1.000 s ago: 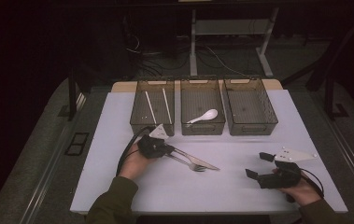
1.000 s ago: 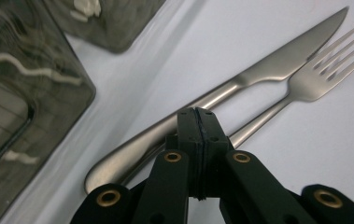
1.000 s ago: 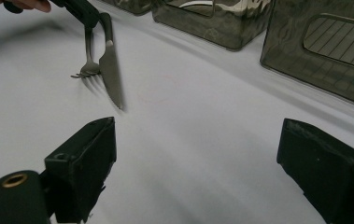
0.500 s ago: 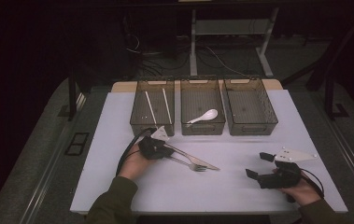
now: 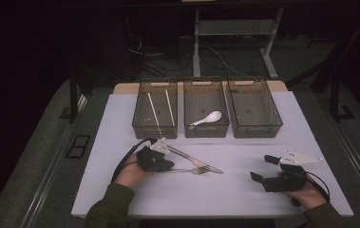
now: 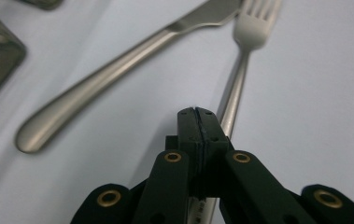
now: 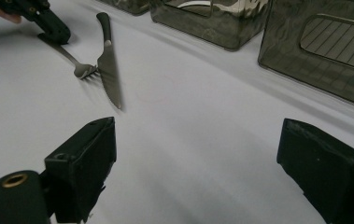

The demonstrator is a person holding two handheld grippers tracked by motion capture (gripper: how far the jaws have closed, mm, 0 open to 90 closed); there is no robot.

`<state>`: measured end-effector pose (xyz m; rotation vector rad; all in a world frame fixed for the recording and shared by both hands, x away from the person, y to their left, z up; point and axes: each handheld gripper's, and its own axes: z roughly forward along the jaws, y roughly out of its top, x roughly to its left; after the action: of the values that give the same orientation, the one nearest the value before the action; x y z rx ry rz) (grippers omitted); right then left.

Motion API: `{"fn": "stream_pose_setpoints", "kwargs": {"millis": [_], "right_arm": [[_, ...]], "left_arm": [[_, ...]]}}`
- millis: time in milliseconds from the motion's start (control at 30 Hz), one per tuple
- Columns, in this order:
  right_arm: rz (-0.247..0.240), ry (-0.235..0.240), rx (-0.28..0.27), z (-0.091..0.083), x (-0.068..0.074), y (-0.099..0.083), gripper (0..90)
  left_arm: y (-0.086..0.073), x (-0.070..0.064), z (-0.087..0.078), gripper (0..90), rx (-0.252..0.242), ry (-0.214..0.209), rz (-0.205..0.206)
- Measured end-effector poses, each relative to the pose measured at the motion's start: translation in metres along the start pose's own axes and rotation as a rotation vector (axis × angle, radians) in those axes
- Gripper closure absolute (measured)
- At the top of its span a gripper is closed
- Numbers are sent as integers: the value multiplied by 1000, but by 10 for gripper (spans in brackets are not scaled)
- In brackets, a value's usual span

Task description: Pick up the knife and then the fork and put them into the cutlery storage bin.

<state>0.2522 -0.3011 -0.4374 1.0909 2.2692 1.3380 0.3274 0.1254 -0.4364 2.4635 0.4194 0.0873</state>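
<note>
Pinching the fork (image 6: 240, 79) handle with the left gripper (image 6: 197, 114) – jaws squeezed tight for lifting; right gripper (image 7: 198, 154) wide open, waiting.

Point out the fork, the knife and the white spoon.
fork (image 6: 248, 32), left gripper view, base of its tines
knife (image 7: 109, 70), right gripper view, middle of its blade
white spoon (image 5: 213, 116), high view, its bowl

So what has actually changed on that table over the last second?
Very little. The left gripper sits shut on the silver metal fork beside the steel table knife, just as before. The right gripper rests open on the white table, unmoved. The white spoon and chopsticks lie in their bins.
</note>
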Motion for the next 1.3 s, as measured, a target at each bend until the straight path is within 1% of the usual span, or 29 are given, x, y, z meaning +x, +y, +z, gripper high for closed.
{"fn": "stream_pose_setpoints", "kwargs": {"millis": [67,100,133,167,200,233,333,367,433,533,567,600,633,667,700,833,933,967,1000,1100,1233,1267,1300], "right_arm": [[-1,0,1,0,0,0,120],[-3,0,1,0,0,0,120],[-4,0,1,0,0,0,120],[-6,1,1,0,0,0,120],[-6,2,0,0,1,0,120],[-6,2,0,0,1,0,120],[-7,1,0,0,1,0,120],[-7,1,1,0,1,0,120],[-10,0,1,1,1,0,120],[-9,0,1,0,1,0,121],[-8,0,1,0,1,0,120],[-8,0,1,0,1,0,121],[-8,0,3,1,1,0,120],[-9,0,4,1,1,0,120],[-9,-1,5,1,1,0,120],[-10,1,6,1,2,0,120],[-10,0,6,1,2,0,121],[-9,0,7,1,2,0,121],[-9,0,8,1,2,0,120],[-11,1,7,1,2,0,120],[-10,1,8,1,2,0,120],[-10,0,8,1,2,0,120],[-9,0,9,1,2,0,120]], "left_arm": [[-2,-5,-2,891,7,-2,6],[-3,-8,-3,891,6,-2,-3],[-5,-11,-4,891,13,-5,1],[-6,-14,-5,891,12,-11,-8],[-7,-15,-6,891,16,-13,-1],[-8,-18,-7,891,13,-15,-18],[-10,-20,-8,890,7,-20,-43],[-9,-19,-8,890,12,-17,-29],[-8,-19,-9,889,-3,-6,-55],[-3,-20,-13,815,-35,-4,-78],[-1,-22,-14,790,-52,-2,-93],[2,-22,-15,777,-59,-6,-92],[5,-24,-14,762,-70,-9,-104],[7,-26,-14,746,-80,-3,-107],[10,-28,-12,744,-87,3,-107],[16,-35,-4,724,-93,-11,-102],[19,-40,5,723,-76,0,-91],[20,-40,7,724,-69,9,-81],[20,-41,10,726,-75,21,-81],[19,-39,14,739,-74,36,-81],[18,-37,20,747,-56,33,-66],[18,-39,20,748,-59,35,-78],[18,-39,20,757,-59,37,-74]]}}
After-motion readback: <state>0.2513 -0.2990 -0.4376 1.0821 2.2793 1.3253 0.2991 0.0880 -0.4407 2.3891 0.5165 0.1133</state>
